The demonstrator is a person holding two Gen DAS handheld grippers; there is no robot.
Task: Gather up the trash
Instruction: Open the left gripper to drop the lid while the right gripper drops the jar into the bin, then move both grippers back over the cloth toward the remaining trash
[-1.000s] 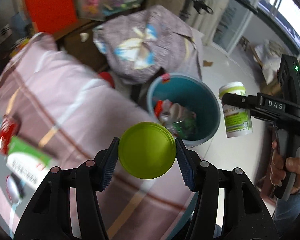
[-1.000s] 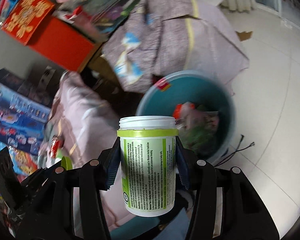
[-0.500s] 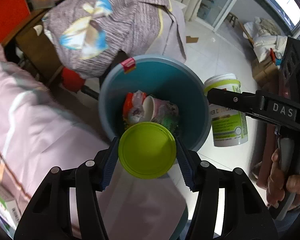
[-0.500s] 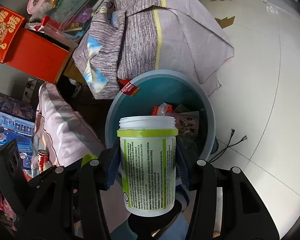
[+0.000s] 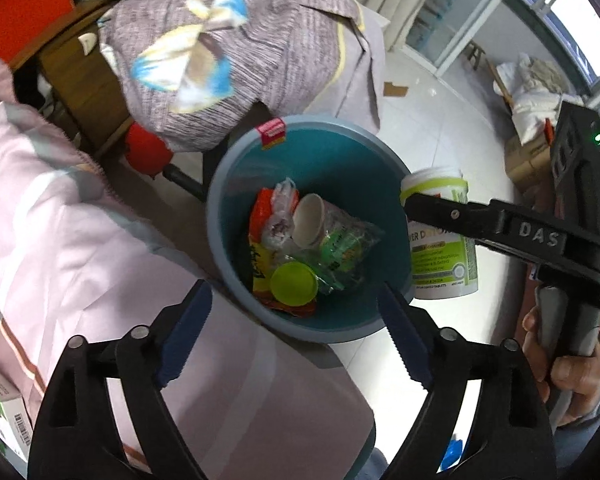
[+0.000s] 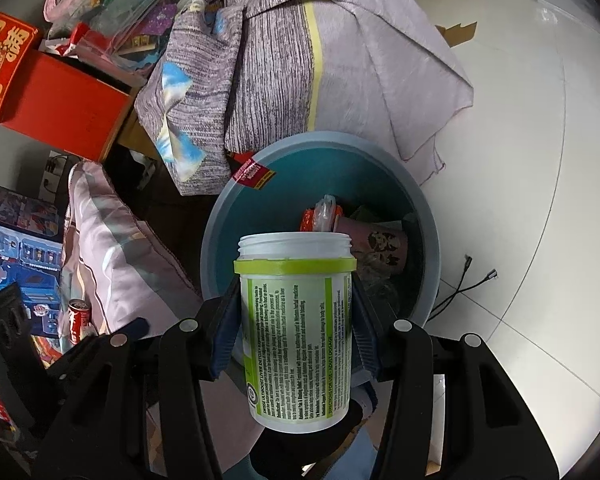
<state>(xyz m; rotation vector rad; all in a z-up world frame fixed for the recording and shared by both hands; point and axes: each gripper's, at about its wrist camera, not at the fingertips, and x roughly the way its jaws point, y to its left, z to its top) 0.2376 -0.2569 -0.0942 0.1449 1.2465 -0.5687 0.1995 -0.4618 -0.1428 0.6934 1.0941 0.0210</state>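
Observation:
A teal trash bin (image 5: 236, 184) stands on the floor and holds wrappers, a paper cup and a green lid (image 5: 293, 283). My left gripper (image 5: 296, 332) is open and empty just above the bin's near rim. My right gripper (image 6: 294, 316) is shut on a white jar with a green label (image 6: 296, 328), lidless and upright, over the near edge of the bin (image 6: 428, 216). The jar also shows in the left wrist view (image 5: 444, 256), beside the bin's right rim, held by the right gripper (image 5: 432, 204).
A pink striped quilt (image 5: 60, 240) lies left of the bin. A grey-purple cloth (image 6: 320, 60) covers a box behind it. A red box (image 6: 52, 92) and a cola can (image 6: 78, 314) are at left. White tiled floor (image 6: 540, 160) with a loose cable (image 6: 464, 280) is at right.
My left gripper has opened and the green lid has dropped into the bin. Both grippers have moved closer over the bin; the right still holds the jar.

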